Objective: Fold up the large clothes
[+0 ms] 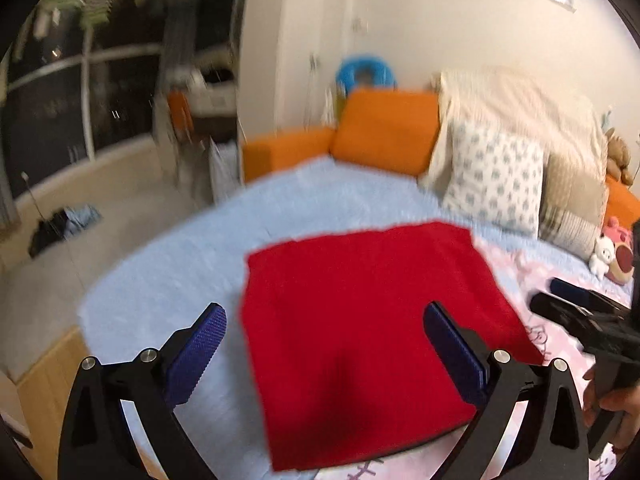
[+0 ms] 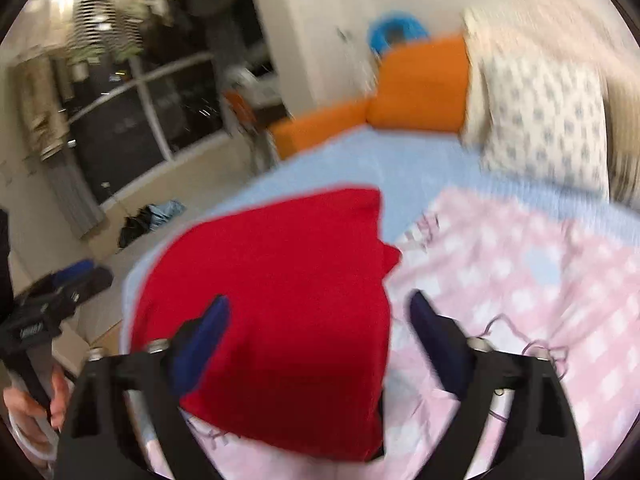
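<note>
Left claw (image 1: 324,344): fingers spread wide, holding nothing, poised over red folded garment (image 1: 368,336). Right claw (image 2: 320,332): likewise wide apart and unladen. Garment lies flat on bed (image 1: 192,248) ahead of both, long axis running away from them.

Bed (image 1: 192,248) carries red garment (image 1: 360,320), pillows (image 1: 496,176).

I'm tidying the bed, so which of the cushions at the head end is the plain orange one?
The orange cushion, farthest left in the row. The pillow beside it is white with a blue-grey print.
</note>
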`<state>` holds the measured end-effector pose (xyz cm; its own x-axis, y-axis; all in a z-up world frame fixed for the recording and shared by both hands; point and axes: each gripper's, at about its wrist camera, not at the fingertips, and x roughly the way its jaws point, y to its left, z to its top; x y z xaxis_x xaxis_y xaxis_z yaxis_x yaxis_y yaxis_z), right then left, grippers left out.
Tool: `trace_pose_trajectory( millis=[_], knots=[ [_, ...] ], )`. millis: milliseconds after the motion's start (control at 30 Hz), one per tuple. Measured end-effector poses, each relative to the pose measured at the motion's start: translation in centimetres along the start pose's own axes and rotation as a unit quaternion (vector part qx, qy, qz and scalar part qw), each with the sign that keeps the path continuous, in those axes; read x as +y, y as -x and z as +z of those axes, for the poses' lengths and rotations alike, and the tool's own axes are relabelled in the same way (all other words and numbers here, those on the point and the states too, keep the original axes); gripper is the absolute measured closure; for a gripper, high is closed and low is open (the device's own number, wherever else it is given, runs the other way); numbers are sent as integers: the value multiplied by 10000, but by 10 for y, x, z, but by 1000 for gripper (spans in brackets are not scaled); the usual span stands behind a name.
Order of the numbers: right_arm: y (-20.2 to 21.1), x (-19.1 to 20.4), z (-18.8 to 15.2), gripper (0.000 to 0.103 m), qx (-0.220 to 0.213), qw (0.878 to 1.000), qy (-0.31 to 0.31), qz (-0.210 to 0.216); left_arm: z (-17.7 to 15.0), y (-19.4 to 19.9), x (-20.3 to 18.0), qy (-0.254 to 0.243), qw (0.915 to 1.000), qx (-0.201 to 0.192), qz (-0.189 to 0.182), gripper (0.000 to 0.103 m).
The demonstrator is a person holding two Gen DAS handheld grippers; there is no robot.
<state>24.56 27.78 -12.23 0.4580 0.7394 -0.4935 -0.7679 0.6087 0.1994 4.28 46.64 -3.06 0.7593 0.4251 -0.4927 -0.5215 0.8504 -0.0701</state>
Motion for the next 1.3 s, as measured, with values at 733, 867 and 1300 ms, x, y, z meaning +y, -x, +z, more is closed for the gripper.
trace_pose_trajectory(
  millis=[733,867,1300],
  knots=[
    [73,66,-159,5,-895,9886,897,-808,-162,44,-13,-190,9970,20,744,3],
    [64,64,-178,5,-749,9892,961,-815,-176,37,-18,-171,9971,61,736,3],
    [63,63,-184,5,-837,9879,1008,-826,-175,34,-24,-26,9981,-160,592,3]
  ],
)
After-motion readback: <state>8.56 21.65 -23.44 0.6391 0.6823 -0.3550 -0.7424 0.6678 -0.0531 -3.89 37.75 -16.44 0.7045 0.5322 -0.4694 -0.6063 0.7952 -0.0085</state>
